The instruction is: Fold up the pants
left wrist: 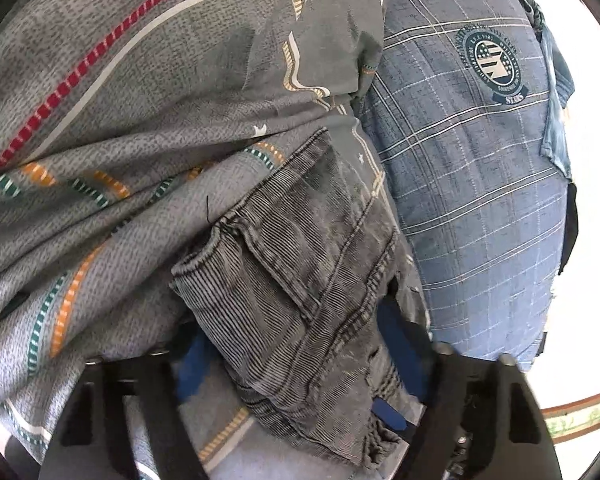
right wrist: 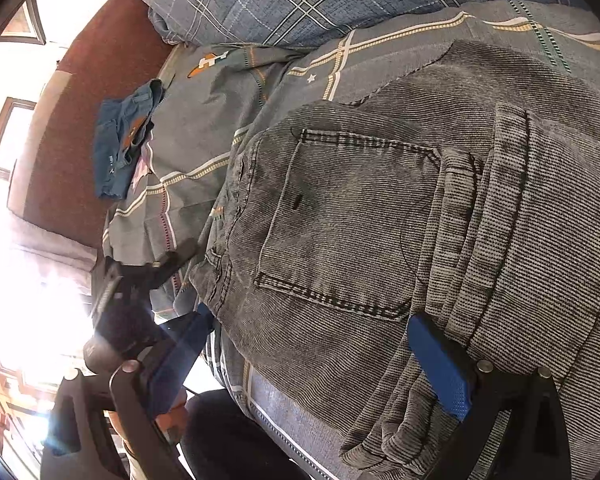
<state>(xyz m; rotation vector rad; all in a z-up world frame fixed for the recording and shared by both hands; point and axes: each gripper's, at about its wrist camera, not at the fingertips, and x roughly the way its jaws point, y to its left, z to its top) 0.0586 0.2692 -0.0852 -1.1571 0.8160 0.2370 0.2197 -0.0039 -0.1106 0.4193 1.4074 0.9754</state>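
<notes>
Pants (right wrist: pixel 380 240), grey corduroy, lie bunched on the bed sheet (left wrist: pixel 100 120) below the pillow (left wrist: pixel 460 160). Left gripper (left wrist: pixel 300 392) clamps one fabric edge; right gripper (right wrist: pixel 312 360) stands wide astride the waistband, back pocket directly ahead.

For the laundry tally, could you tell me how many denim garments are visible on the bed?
2: grey jeans in the foreground between the gripper fingers, and a blue denim garment near the bed's far edge. Others may be hidden.

daylit, window glare blows out edges; fisheye warping, dark corners.
</notes>
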